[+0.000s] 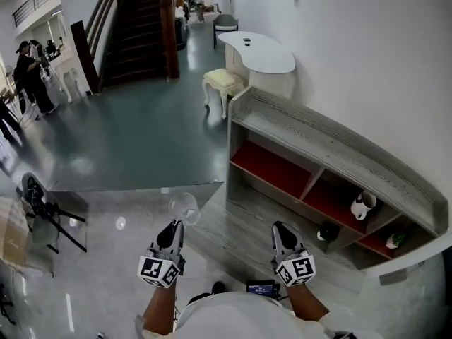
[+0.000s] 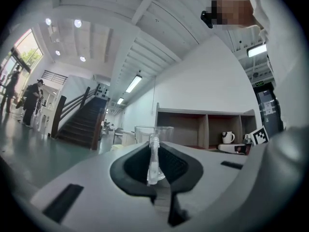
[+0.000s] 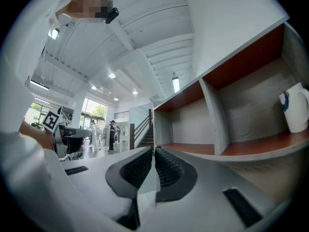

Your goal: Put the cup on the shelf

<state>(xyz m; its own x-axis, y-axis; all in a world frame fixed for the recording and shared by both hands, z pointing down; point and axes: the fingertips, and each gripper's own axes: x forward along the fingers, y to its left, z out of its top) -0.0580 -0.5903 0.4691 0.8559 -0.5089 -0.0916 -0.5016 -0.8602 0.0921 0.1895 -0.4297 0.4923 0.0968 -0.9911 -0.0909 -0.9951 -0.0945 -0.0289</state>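
Note:
A clear glass cup (image 1: 183, 207) hangs just ahead of my left gripper (image 1: 171, 227), which is shut on its handle. In the left gripper view the handle (image 2: 153, 158) stands upright, pinched between the dark pads, and the cup's body (image 2: 154, 133) rises beyond them. My right gripper (image 1: 281, 229) is level beside it, shut and holding nothing; its pads (image 3: 166, 167) meet. The cup (image 3: 99, 136) shows at the left of the right gripper view. The grey wooden shelf (image 1: 339, 154) with red-floored compartments stands ahead on the right.
A white jug (image 1: 363, 205) stands in the shelf's middle compartment, a dark item (image 1: 327, 232) lower down and a small green thing (image 1: 395, 240) to the right. The left compartment (image 1: 272, 168) holds nothing. Beyond are a cream stool (image 1: 223, 80), white table (image 1: 258, 51), stairs (image 1: 138, 27) and people (image 1: 32, 76).

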